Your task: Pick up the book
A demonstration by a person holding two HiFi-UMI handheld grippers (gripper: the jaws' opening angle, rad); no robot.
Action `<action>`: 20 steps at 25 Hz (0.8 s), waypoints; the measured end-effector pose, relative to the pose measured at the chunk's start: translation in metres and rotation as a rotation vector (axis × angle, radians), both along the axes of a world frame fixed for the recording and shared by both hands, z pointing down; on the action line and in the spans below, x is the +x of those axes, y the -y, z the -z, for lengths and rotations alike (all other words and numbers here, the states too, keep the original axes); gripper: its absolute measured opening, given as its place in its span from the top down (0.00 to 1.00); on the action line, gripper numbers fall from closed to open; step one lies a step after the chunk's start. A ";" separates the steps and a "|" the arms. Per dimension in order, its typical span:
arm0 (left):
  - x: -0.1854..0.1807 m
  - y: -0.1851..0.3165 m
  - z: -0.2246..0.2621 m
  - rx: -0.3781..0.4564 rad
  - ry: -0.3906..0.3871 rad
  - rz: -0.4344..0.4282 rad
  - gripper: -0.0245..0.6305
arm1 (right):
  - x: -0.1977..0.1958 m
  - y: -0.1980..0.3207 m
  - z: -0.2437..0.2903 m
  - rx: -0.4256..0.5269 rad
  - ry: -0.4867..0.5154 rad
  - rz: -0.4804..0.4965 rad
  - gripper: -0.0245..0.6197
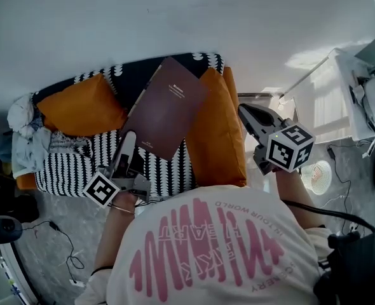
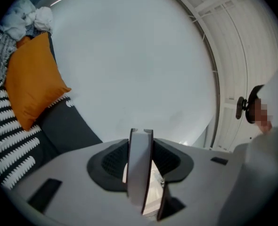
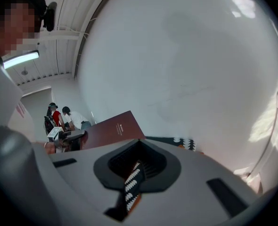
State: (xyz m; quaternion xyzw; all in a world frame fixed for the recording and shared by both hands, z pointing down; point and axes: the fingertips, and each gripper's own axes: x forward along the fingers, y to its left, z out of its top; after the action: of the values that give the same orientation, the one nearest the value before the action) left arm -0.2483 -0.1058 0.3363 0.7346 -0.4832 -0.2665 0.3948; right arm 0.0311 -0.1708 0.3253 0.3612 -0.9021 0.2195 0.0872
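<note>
White wall behind striped sofa (image 1: 67,170), maroon book (image 1: 168,107) held up over sofa's back edge between orange cushions (image 1: 82,110), lower edge clamped by fingers of left gripper (image 1: 129,138), right gripper (image 1: 245,112) beside right cushion, fingers narrowly apart, empty

Right gripper (image 3: 132,188) jaws are just a thin slit apart with nothing clamped, only black-and-white striped fabric (image 3: 134,177) showing through. Up-left of the fingers there's a tilted dark maroon hardcover book (image 3: 111,131), with a plain white wall (image 3: 176,69) behind it. Two people (image 3: 63,117) are way off left.
</note>
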 end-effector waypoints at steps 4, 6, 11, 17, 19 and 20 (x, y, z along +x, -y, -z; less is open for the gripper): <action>0.003 -0.004 0.024 0.122 -0.101 -0.043 0.72 | -0.001 0.000 0.019 0.030 0.053 0.007 0.95; 0.003 -0.005 0.035 0.178 -0.166 -0.053 0.72 | -0.002 -0.001 0.030 0.048 0.081 0.009 0.95; 0.005 -0.007 0.057 0.296 -0.289 -0.090 0.72 | -0.011 -0.008 0.059 0.109 0.116 0.055 0.95; 0.000 -0.013 0.079 0.413 -0.408 -0.117 0.72 | -0.023 -0.015 0.076 0.141 0.151 0.094 0.95; -0.003 -0.016 0.086 0.449 -0.461 -0.129 0.72 | -0.026 -0.017 0.082 0.153 0.165 0.103 0.95; -0.003 -0.017 0.089 0.465 -0.481 -0.135 0.72 | -0.026 -0.018 0.086 0.161 0.168 0.105 0.95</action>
State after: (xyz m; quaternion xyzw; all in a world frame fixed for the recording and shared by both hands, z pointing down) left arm -0.2516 -0.0886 0.2473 0.7515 -0.2528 -0.5083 0.3362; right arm 0.0048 -0.1532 0.2393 0.2994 -0.9386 0.1713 -0.0067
